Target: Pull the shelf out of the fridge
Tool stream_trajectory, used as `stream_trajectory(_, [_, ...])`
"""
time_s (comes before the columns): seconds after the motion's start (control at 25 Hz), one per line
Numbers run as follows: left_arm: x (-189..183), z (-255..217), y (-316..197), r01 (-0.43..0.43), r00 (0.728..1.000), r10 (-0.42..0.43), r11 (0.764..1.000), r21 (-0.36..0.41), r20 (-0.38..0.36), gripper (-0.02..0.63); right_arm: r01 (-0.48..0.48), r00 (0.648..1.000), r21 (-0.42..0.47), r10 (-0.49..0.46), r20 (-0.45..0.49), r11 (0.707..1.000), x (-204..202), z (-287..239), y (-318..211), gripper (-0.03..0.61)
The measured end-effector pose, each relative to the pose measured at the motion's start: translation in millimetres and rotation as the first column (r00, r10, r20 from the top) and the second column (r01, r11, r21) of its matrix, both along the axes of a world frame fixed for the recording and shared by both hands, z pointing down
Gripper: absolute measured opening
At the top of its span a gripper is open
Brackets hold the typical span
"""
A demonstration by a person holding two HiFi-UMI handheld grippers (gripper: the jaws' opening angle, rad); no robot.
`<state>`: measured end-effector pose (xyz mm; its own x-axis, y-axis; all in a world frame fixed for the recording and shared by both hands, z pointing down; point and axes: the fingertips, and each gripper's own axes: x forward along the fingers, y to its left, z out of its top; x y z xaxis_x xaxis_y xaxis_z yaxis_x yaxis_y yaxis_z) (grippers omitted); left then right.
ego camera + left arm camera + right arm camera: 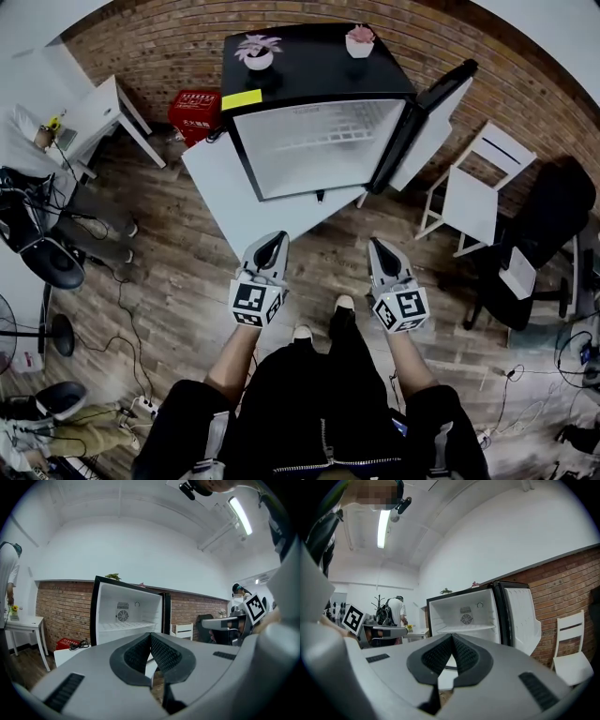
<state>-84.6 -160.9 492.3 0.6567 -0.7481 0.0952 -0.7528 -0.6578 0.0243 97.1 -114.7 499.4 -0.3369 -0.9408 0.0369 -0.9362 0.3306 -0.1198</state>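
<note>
2 potted plants (258, 51) atop open fridge (314, 82)

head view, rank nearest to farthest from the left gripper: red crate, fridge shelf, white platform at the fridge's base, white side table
1. white platform, just ahead of the left gripper, at the base of the fridge
2. fridge shelf, inside the open fridge
3. red crate, back left by the brick wall
4. white side table, far left

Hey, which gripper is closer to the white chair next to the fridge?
Right. The white chair stands off to the right of the right gripper. The left gripper is held further left, on the far side of the right one from the chair.
</note>
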Motion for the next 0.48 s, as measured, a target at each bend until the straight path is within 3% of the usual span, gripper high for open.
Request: stream_trajectory(0.48, [37.4,-4.0,-64.5,0.179,0.984,-0.180,0.984,-0.023,-0.005,0.020,0.184,0.983,-0.012,-0.184,0.008,0.983,35.8,-3.3,-98.3,0.005])
